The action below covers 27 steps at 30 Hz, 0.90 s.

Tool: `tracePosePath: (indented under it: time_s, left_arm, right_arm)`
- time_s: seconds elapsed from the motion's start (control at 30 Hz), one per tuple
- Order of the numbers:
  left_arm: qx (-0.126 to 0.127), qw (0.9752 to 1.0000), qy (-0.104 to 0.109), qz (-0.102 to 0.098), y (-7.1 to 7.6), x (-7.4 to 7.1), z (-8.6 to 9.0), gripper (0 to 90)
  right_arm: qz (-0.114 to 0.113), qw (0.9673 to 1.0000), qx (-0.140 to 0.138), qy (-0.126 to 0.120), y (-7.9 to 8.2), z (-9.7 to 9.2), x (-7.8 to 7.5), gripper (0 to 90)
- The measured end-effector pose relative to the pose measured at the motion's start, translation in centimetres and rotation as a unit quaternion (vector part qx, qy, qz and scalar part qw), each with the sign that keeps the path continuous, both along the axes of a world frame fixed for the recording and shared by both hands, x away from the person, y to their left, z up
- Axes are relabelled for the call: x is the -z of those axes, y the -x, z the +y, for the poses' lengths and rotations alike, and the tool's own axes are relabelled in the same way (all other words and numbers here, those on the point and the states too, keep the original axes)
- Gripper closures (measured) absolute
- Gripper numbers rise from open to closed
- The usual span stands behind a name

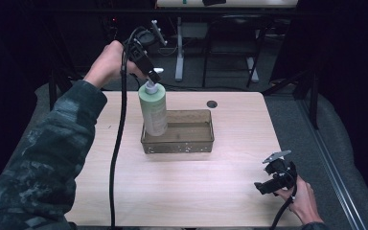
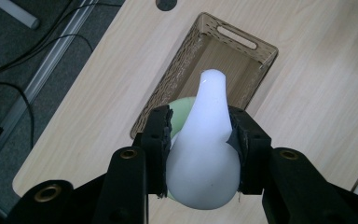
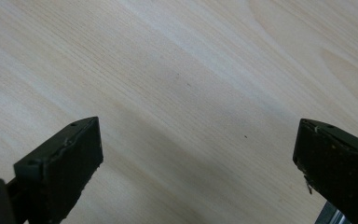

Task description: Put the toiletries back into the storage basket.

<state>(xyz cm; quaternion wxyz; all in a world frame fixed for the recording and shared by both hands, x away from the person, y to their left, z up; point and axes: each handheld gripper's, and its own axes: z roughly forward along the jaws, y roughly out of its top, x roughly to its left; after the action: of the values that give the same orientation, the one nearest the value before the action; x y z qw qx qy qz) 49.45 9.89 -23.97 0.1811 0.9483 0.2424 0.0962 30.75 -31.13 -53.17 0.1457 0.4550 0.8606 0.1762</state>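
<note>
Two black jaws of the left gripper (image 2: 200, 149) are pinched on the white pump head (image 2: 207, 149) of a pale green bottle (image 1: 153, 109), held upright at the left end of the brown basket (image 1: 191, 143). The right gripper (image 1: 274, 179) is spread wide above the bare table (image 1: 196, 191), well apart.

Looking like a lab or recording workspace rather than a home: a bare light wood-grain table (image 1: 182, 191) with a round cable hole (image 1: 212, 104) standing on grey carpeted floor (image 1: 287, 115), ringed by dark surroundings and black curtain-like walls. Showing metal stand legs (image 1: 179, 57) and a dark frame (image 1: 230, 52) beyond the far edge, loose cables (image 2: 23, 98) trailing across the floor, and a metal floor rail (image 1: 335, 177) running along the right side. Appearing set up for instrumented work, with a thick black cable (image 1: 117, 143) draping over the tabletop from hand-held equipment.
</note>
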Motion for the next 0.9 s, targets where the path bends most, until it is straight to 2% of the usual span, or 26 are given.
tracePosePath:
  time_s: [0.23,0.57,0.9]
  left_arm:
    - [-0.001,1.0000,0.000,0.006,-0.3,0.5,-0.1,63.1]
    - [0.002,1.0000,0.004,0.001,-0.3,0.6,-0.4,63.1]
    - [0.003,1.0000,-0.001,0.007,-0.5,1.4,-0.4,63.2]
  right_arm:
    - [0.001,1.0000,0.002,-0.002,0.0,0.0,0.0,1.0]
    - [-0.001,1.0000,0.000,0.001,0.0,0.0,0.0,1.0]
    - [0.000,1.0000,-0.001,0.001,0.0,0.0,0.0,1.1]
